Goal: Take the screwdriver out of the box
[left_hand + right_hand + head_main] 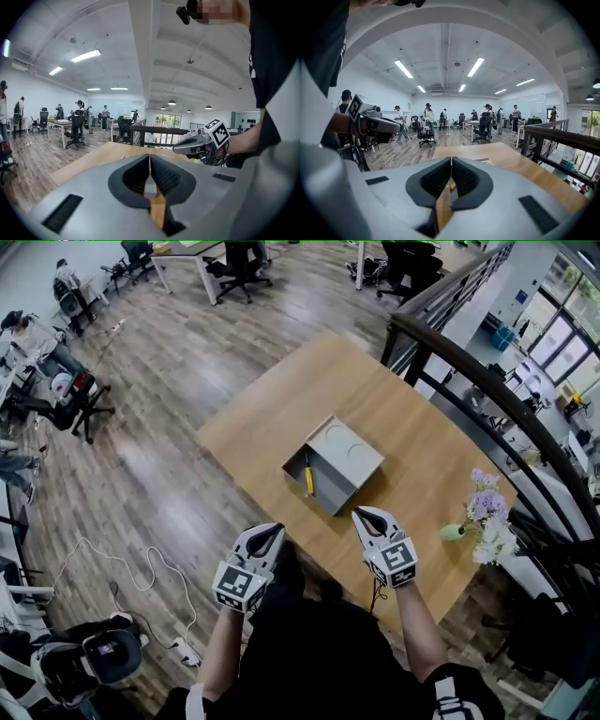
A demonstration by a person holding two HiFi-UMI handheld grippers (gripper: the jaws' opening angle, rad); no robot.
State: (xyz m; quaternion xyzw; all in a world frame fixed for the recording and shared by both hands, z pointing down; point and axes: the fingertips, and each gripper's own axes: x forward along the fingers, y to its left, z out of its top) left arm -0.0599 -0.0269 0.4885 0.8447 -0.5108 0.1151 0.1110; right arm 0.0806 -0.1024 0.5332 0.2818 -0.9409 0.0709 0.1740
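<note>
The screwdriver (308, 476) lies inside the open box (330, 486) on the worktop (281, 399). Near the front edge, the left tongs (273, 531) and right tongs (362, 516) hover apart from the box, each pressed together on nothing.

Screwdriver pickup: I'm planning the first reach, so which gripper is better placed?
Right, by a little. The right gripper hangs over the table close to the open box, and its own view shows the yellow screwdriver straight past its shut jaws. The left gripper sits back by the table's edge.

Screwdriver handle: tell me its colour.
Yellow handle on the screwdriver, clearest in the head view.
</note>
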